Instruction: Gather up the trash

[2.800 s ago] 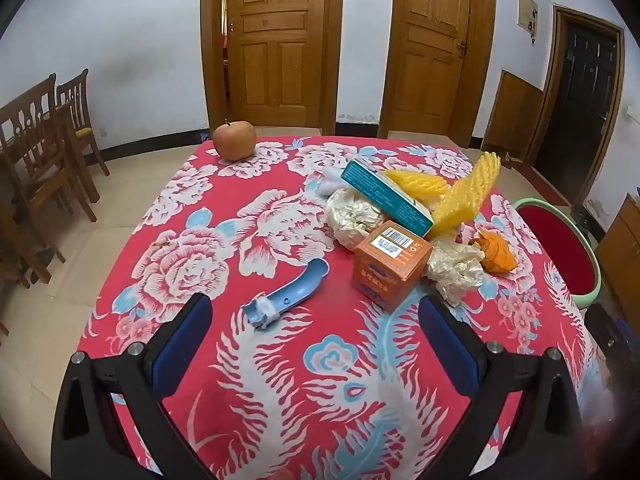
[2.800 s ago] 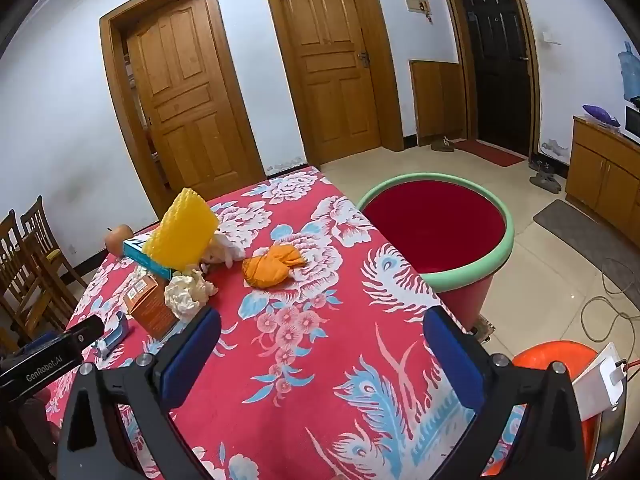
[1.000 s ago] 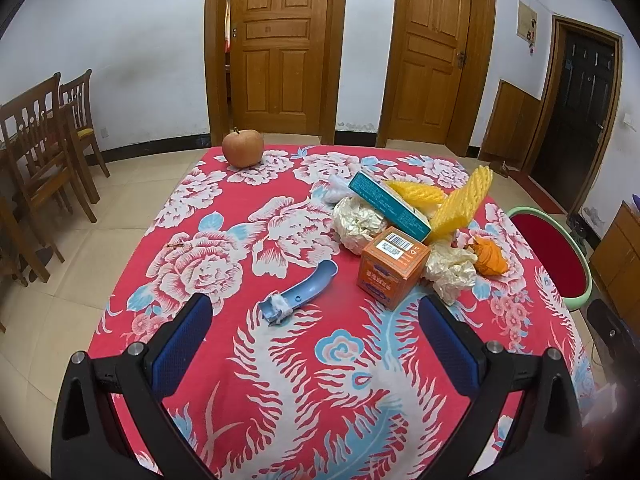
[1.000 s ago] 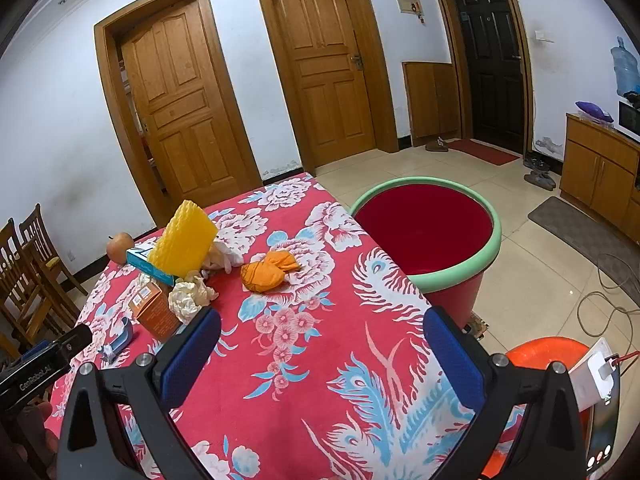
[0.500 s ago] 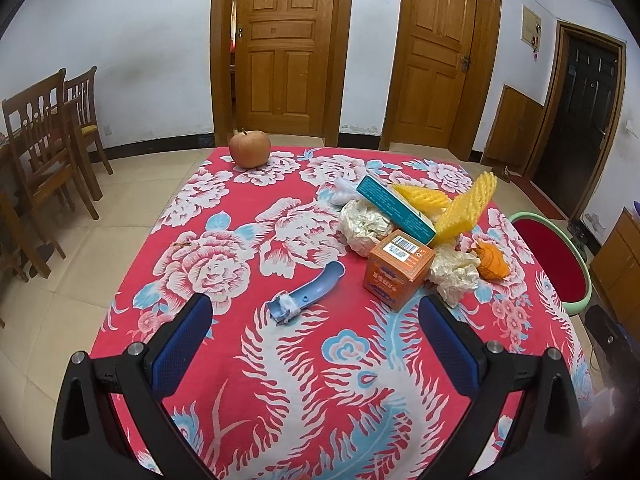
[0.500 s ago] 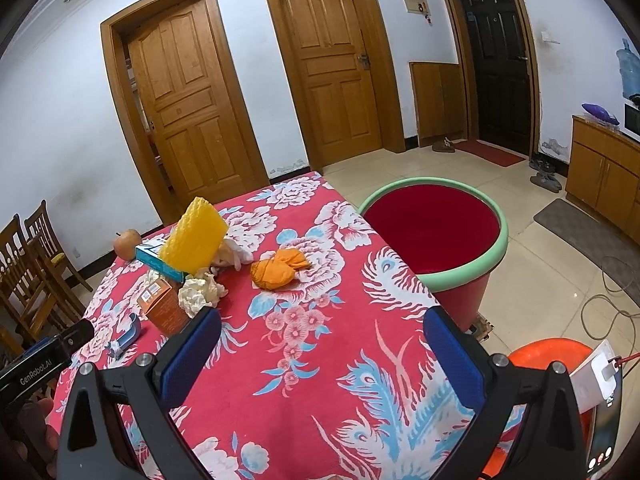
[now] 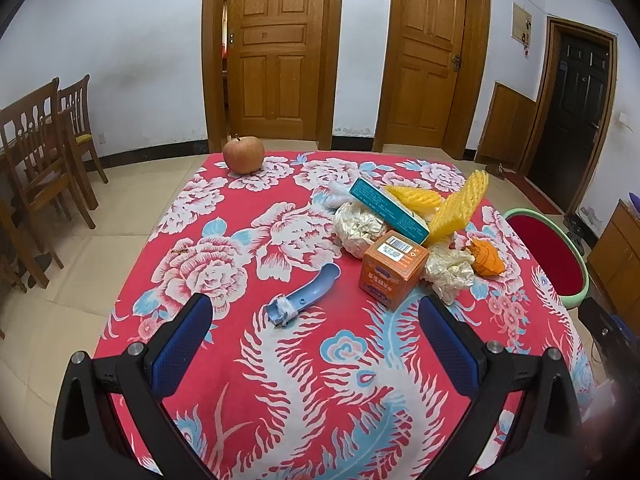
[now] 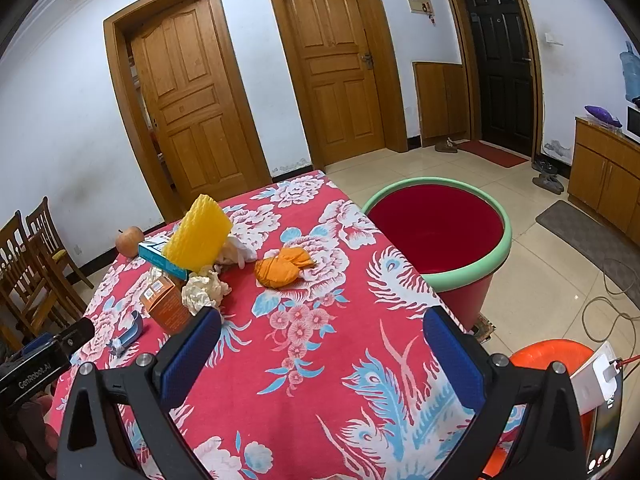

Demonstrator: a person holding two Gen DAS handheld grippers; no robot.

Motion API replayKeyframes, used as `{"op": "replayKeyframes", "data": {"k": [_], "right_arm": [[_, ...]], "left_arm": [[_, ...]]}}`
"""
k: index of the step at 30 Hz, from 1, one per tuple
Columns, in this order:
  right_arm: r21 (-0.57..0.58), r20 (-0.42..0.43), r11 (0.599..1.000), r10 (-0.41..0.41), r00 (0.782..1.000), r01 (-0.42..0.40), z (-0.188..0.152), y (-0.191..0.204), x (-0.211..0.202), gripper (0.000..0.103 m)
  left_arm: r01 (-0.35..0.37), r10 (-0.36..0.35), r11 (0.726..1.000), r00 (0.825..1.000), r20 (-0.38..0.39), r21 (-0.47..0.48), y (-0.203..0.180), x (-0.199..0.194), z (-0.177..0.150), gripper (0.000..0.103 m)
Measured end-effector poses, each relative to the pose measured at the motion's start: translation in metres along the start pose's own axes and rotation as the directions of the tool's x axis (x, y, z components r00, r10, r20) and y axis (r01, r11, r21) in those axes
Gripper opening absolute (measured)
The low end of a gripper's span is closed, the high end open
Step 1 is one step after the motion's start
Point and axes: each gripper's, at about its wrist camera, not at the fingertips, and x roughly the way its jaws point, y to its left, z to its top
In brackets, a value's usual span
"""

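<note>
table (image 7: 304,392) covered in a red cloth printed with white peonies and blue feathers. left gripper (image 7: 318,330) low over the near edge, blue-padded fingers (image 7: 180,344) spread wide apart, holding nothing. right gripper (image 8: 322,344) likewise spread wide and empty, above the cloth's near right part.

trash clustered on the right half of the cloth, ahead of the left gripper: orange carton (image 7: 392,270) with a barcode label on top, standing upright; crumpled white paper (image 7: 448,270) just beside it on the right; orange peel (image 7: 486,258) farther right, near the table edge; teal box (image 7: 388,210) tilted across a second crumpled pale wrapper (image 7: 358,230); yellow foam netting (image 7: 460,208) leaning upright against the pile. blue plastic handle (image 7: 302,300) lying alone on the cloth, left of the carton, closest to the left gripper. apple (image 7: 243,155) well apart at the far edge.

red bin with green rim (image 8: 436,236) on the floor just beside the table's right side, nothing visible inside it. wooden chairs (image 7: 40,152) at the left wall, two wooden doors (image 7: 276,56) behind. part of the left gripper's dark body (image 8: 44,360) visible in the right wrist view, lower left.
</note>
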Motion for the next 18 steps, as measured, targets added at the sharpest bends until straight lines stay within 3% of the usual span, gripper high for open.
{"op": "replayKeyframes", "data": {"k": [18], "right_arm": [[-0.051, -0.058, 0.999, -0.005, 0.998, 0.002, 0.006, 0.015, 0.022, 0.103]], "left_arm": [[-0.049, 0.048, 0.998, 0.997, -0.053, -0.032, 0.039, 0.016, 0.011, 0.101]]}}
